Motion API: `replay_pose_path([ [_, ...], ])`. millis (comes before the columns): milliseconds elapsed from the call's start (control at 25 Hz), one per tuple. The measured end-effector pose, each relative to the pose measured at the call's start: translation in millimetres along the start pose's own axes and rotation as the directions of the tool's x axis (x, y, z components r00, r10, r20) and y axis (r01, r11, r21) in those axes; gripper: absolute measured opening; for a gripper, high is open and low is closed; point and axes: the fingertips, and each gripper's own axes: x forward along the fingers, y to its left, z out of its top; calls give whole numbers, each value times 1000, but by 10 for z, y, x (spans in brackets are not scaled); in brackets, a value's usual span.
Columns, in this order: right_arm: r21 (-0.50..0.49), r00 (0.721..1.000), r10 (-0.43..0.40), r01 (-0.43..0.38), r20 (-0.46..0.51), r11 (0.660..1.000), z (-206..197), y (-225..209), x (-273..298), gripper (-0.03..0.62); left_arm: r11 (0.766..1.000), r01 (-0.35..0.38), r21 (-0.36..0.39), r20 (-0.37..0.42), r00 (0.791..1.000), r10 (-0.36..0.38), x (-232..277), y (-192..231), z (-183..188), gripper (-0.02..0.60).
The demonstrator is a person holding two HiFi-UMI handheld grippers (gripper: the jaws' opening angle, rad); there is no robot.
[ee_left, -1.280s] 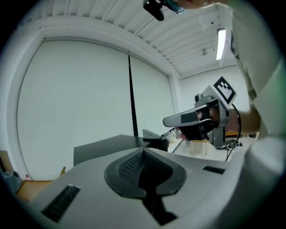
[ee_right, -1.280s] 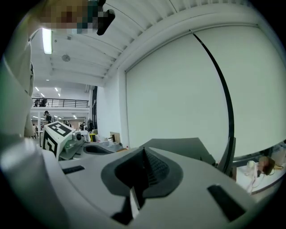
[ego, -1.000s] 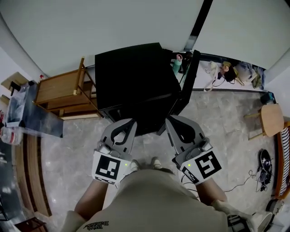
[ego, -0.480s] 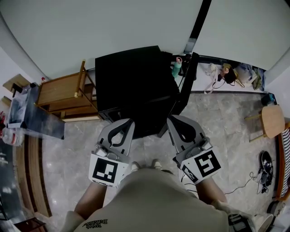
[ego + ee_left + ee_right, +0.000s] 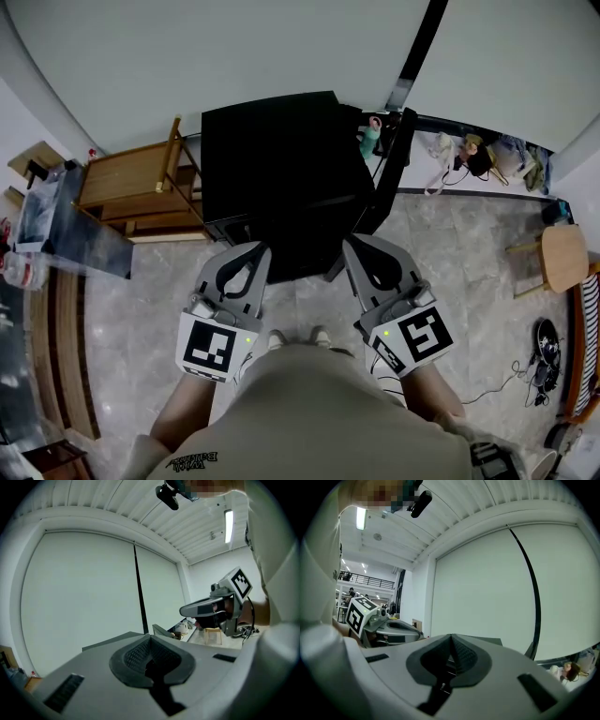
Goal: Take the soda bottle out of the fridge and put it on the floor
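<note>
Marble floor (image 5: 469, 253) before a black fridge (image 5: 281, 178), its door (image 5: 392, 164) ajar. The soda bottle (image 5: 365, 141) stands upright behind that door, beyond the right gripper (image 5: 356, 244), the nearer one. It and the left gripper (image 5: 251, 247) have jaws closed, empty.

Black fridge (image 5: 281, 178) at twelve o'clock, grey veined floor (image 5: 469, 253), honey-brown wooden rack (image 5: 127, 192) at ten o'clock, grey left gripper (image 5: 255, 248) (black-and-white marker cube (image 5: 211, 345))

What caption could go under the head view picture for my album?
Facing a black fridge, a person holds out the left gripper and right gripper, both jaws shut and empty.
</note>
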Motion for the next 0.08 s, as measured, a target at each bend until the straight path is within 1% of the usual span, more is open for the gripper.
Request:
replay_pose_path([
  [80,1,1000,2,-2,1,1000,2,7,24,-5,1000,-1,1,-2,1000,1,-4,21,6,6],
])
